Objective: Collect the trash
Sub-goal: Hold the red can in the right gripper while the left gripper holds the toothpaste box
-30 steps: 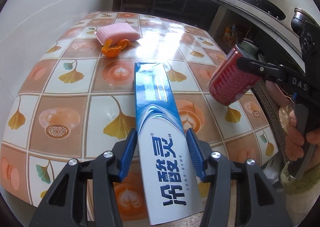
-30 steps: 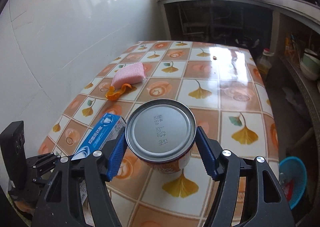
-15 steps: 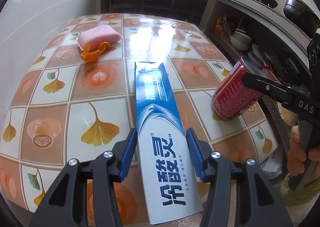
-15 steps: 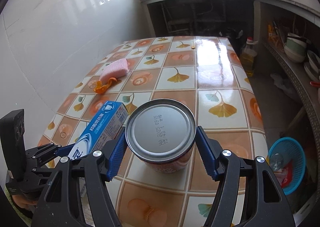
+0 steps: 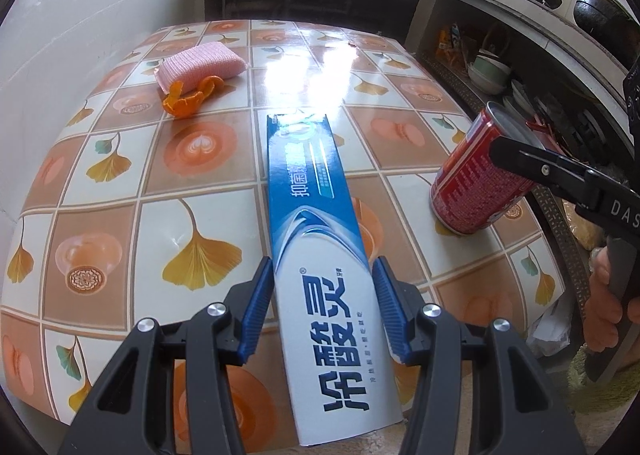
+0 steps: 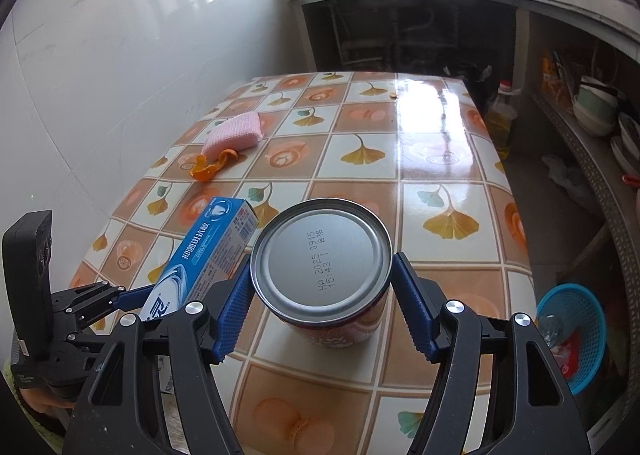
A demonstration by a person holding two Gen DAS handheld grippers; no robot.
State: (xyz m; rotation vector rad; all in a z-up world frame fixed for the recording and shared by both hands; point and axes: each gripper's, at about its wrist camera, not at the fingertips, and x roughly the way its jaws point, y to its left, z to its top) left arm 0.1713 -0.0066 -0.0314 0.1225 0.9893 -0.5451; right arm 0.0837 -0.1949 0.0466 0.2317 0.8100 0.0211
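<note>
Task status, left to right. At the far left of the tiled tabletop (image 6: 440,159), a pink rectangular sponge (image 5: 200,65) lies flat with a curled piece of orange peel (image 5: 188,97) touching its near edge. In my judgement the peel is trash not yet collected; whether the sponge counts as trash cannot be told.

The left gripper (image 5: 322,305) has its blue ribbed fingers (image 5: 256,309) pinching the near end of a long blue-and-white cardboard toothpaste box (image 5: 316,215). The box projects forward over the table, apparently lifted clear of it.

The right gripper (image 6: 322,301) has its blue fingers (image 6: 234,311) closed against the sides of a red cylindrical metal can (image 6: 324,267), whose plain silver end faces the camera. In the left wrist view the can (image 5: 480,183) hangs tilted above the right near part of the table.

At the far right, on the floor beside the table, a blue plastic mesh basket (image 6: 576,319) already holds some items; it is probably the collection point. Neither held item is deposited, so the task appears roughly mid-course.

Compared with one second ago: both grips are unchanged, but both grippers have drawn back toward the near edge. The sponge and peel now sit farther away, and the basket shows more fully.
</note>
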